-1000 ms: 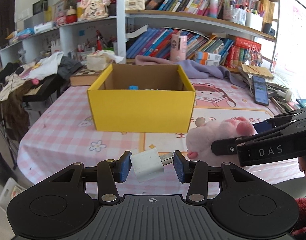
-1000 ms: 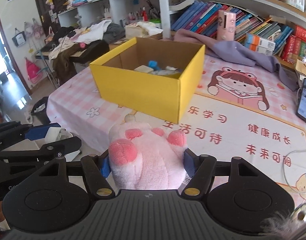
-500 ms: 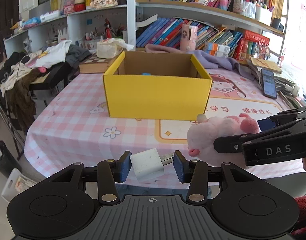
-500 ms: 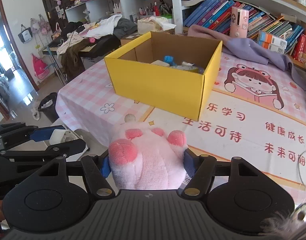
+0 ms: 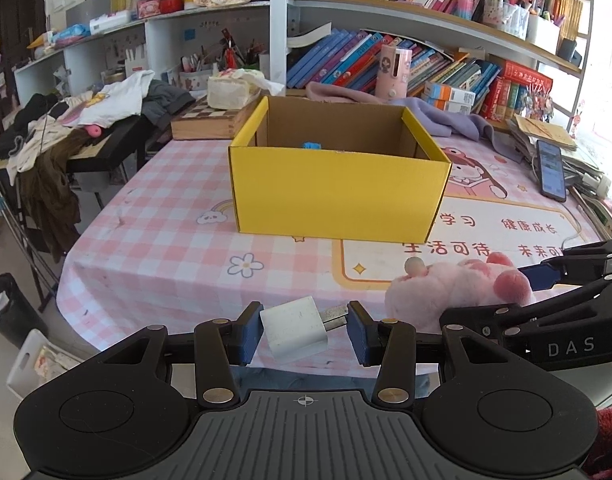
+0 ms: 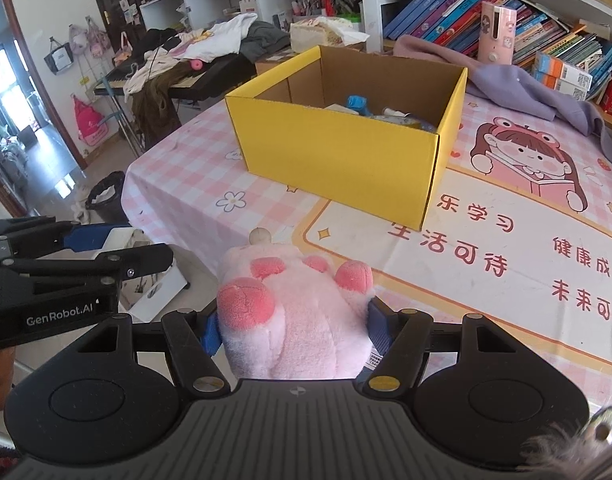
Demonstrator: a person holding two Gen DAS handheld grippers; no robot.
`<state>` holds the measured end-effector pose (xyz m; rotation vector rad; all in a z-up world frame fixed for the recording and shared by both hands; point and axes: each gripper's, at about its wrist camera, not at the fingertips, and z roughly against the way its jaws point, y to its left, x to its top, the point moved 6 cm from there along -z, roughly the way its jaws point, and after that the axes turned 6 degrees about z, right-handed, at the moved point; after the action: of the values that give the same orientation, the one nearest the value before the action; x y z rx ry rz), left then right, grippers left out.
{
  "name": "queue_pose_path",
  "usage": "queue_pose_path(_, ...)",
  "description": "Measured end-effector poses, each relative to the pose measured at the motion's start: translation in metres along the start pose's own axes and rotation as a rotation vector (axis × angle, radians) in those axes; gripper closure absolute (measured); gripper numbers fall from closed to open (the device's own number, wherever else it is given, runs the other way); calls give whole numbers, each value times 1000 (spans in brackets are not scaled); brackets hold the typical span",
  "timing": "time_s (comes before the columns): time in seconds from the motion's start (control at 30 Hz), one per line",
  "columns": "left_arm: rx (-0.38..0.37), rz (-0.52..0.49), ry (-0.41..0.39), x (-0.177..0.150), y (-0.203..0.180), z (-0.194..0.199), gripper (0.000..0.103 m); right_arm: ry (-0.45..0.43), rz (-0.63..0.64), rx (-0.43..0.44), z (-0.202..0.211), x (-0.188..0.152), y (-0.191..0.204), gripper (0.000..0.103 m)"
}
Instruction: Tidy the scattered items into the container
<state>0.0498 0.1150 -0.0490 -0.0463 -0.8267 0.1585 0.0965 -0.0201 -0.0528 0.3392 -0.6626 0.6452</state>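
Observation:
A yellow cardboard box (image 5: 338, 196) stands open on the pink checked table; it also shows in the right wrist view (image 6: 338, 152) with a blue item (image 6: 356, 102) and other small things inside. My left gripper (image 5: 304, 330) is shut on a white charger plug (image 5: 293, 332), held above the table's near edge. My right gripper (image 6: 291, 330) is shut on a pink plush paw (image 6: 291, 312), to the right of the left gripper; the plush also shows in the left wrist view (image 5: 458, 292).
A phone (image 5: 550, 168) and papers lie at the table's right edge. A purple cloth (image 6: 534, 96) lies behind the box. Bookshelves stand behind the table. A clothes-covered keyboard stand (image 5: 73, 136) and a black bin (image 5: 9, 308) are at the left.
Both grippers have pulled back and risen from the box with their items still held; the box looks smaller and farther away.

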Motion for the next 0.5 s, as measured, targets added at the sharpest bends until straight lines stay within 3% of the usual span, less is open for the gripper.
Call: queue_pose_path(0.5, 17, 17, -4, 30, 2, -23, 59, -15, 38, 44, -19, 25, -14, 38)
